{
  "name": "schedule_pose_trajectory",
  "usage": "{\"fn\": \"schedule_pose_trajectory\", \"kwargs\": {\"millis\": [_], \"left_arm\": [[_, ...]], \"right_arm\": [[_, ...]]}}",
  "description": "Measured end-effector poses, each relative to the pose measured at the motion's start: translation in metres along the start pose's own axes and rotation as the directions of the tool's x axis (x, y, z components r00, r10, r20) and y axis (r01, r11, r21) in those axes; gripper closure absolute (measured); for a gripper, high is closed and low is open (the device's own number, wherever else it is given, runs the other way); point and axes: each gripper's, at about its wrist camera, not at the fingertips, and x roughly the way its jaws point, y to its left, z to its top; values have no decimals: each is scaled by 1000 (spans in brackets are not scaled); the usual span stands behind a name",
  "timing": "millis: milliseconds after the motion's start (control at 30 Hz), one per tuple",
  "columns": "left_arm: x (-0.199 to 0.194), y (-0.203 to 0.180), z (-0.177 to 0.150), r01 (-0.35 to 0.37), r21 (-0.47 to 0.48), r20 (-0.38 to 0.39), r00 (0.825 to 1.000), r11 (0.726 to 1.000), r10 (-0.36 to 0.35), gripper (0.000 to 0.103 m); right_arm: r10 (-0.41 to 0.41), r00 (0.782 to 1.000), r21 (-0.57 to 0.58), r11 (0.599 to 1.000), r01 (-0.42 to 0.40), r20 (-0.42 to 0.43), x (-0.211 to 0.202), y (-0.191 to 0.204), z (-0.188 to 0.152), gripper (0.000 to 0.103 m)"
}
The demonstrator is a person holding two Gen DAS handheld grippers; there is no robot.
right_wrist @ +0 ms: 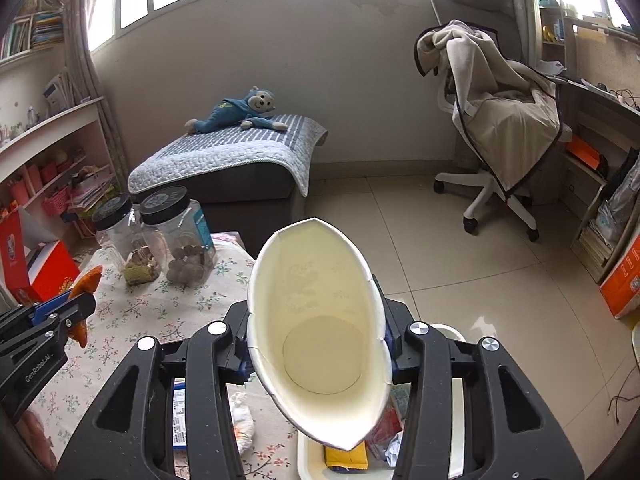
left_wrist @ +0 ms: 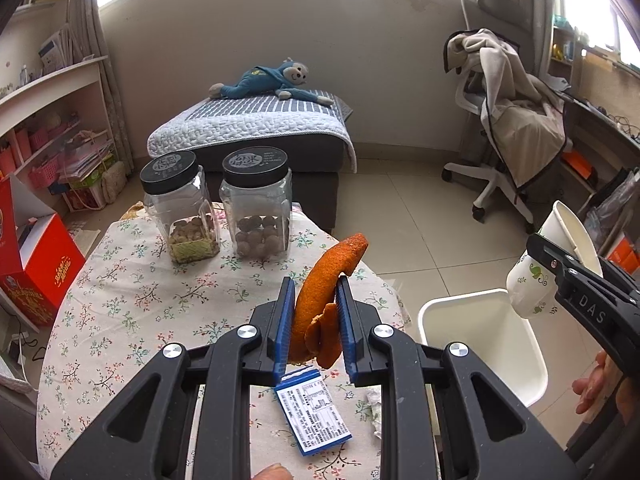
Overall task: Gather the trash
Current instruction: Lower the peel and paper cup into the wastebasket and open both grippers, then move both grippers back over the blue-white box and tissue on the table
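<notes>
1. Bedroom setting: a round table with floral cloth (left_wrist: 132,304) stands before a daybed; a white waste bin (left_wrist: 480,320) sits on the tiled floor at the table's 3 o'clock edge.
2. Left gripper (left_wrist: 312,320) is clamped on a curled orange peel (left_wrist: 320,300), held above the cloth; the bin lies at its 3 o'clock.
3. Right gripper (right_wrist: 318,344) pinches a squashed paper cup (right_wrist: 320,320), mouth toward the camera, directly above the bin, which already holds wrappers (right_wrist: 348,456). The cup appears still pressed between the pads.
4. Recommended: part the right jaws fully only while the cup is centred over the bin opening, then clear that hand toward 3 o'clock.
5. Carry the peel level to the bin before releasing; avoid the two nut jars (left_wrist: 216,208) at 11 o'clock.
6. Remaining on the table: a blue-edged printed packet (left_wrist: 312,416) and crumpled white paper (right_wrist: 242,424).
</notes>
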Motion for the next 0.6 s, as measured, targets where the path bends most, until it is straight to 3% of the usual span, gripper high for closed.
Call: {"fn": "schedule_pose_trajectory", "kwargs": {"millis": [167,233,400,600], "left_arm": [[3,-28,-1,36,26,-18,999,999,-36,81],[5,-41,-1,55,36,-26,998,998,-54,81],[6,-75,-2,116,54,-45,992,992,-114,81],[13,-117,-12,190,45,-91,978,981,-185,81]], "right_arm": [[-60,997,48,997,62,-39,3,-35,-6,51],[-100,995,80,992,102,-31,-1,-50,-7,28],[-194,981,174,966,192,-3,-14,-91,-7,9],[-254,967,235,938,253,-26,-21,-130,-9,7]]}}
